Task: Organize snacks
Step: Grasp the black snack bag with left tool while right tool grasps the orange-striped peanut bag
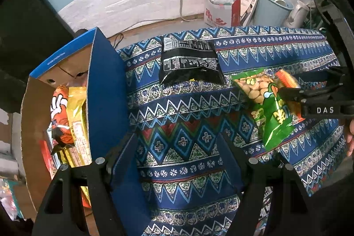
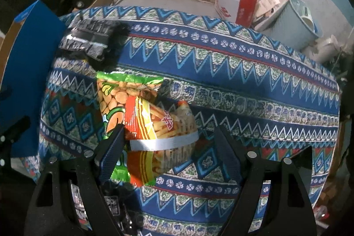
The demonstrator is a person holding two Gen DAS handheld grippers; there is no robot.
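Red fries packet (image 2: 159,125) between open jaws

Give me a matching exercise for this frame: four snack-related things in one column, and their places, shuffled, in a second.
Things
1. black packet
2. green packet
3. red-and-yellow fries packet
4. blue cardboard box

Places
A. lying partly on top of another packet, between the open right gripper's fingers
B. standing at the left end of the patterned cloth, packets inside
C. alone on the cloth, towards the wall
D. partly under the fries packet

Pairs: 1-C, 2-D, 3-A, 4-B
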